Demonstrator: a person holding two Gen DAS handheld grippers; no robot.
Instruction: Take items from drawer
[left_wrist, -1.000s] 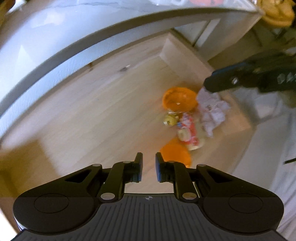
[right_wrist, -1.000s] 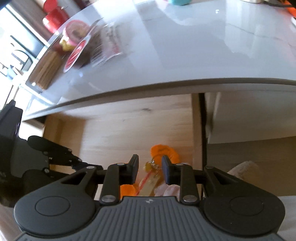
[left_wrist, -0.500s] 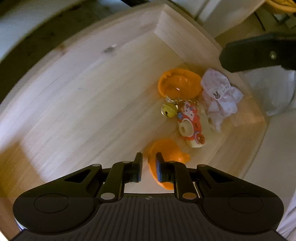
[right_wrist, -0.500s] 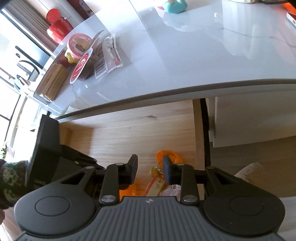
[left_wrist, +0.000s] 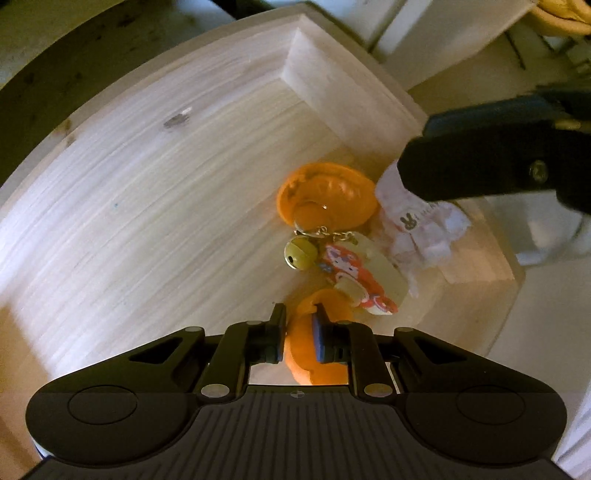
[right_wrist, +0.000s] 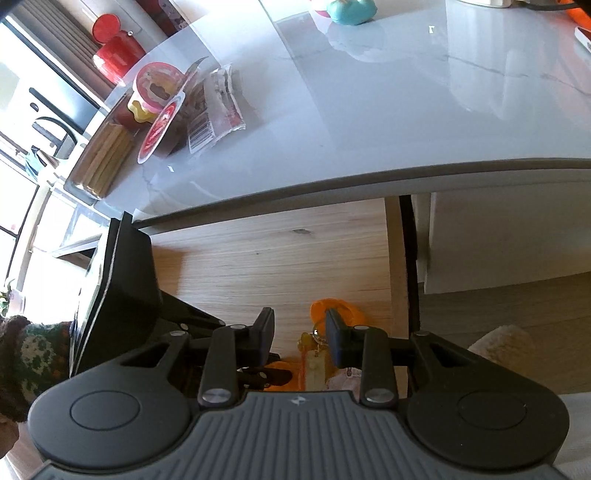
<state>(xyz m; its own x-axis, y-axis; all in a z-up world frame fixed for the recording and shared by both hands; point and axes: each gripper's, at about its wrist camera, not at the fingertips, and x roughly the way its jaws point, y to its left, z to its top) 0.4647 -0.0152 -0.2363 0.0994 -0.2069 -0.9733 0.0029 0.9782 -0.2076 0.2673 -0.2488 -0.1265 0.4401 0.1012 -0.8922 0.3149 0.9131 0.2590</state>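
Observation:
The wooden drawer (left_wrist: 155, 206) stands open. In its right corner lie a far orange piece (left_wrist: 327, 195), a keychain with a brass bell (left_wrist: 301, 253) and a red-and-white cat charm (left_wrist: 354, 280), a white cloth (left_wrist: 424, 229) and a near orange piece (left_wrist: 299, 347). My left gripper (left_wrist: 298, 321) is low in the drawer, open by a narrow gap, with the near orange piece between its fingers. My right gripper (right_wrist: 300, 332) hovers open above the same corner, over the keychain (right_wrist: 314, 343) and far orange piece (right_wrist: 334, 310). Its dark body (left_wrist: 480, 173) hides part of the cloth.
A glossy white countertop (right_wrist: 369, 110) overhangs the drawer's back. It carries snack packets (right_wrist: 207, 107), a red pot (right_wrist: 114, 51) and a teal object (right_wrist: 351, 11). A knitted sleeve (right_wrist: 22, 350) shows at the left. The drawer's left floor is bare wood.
My left gripper has come down into the drawer, and the near orange piece now sits between its fingers. The right gripper has drifted only slightly above the corner.

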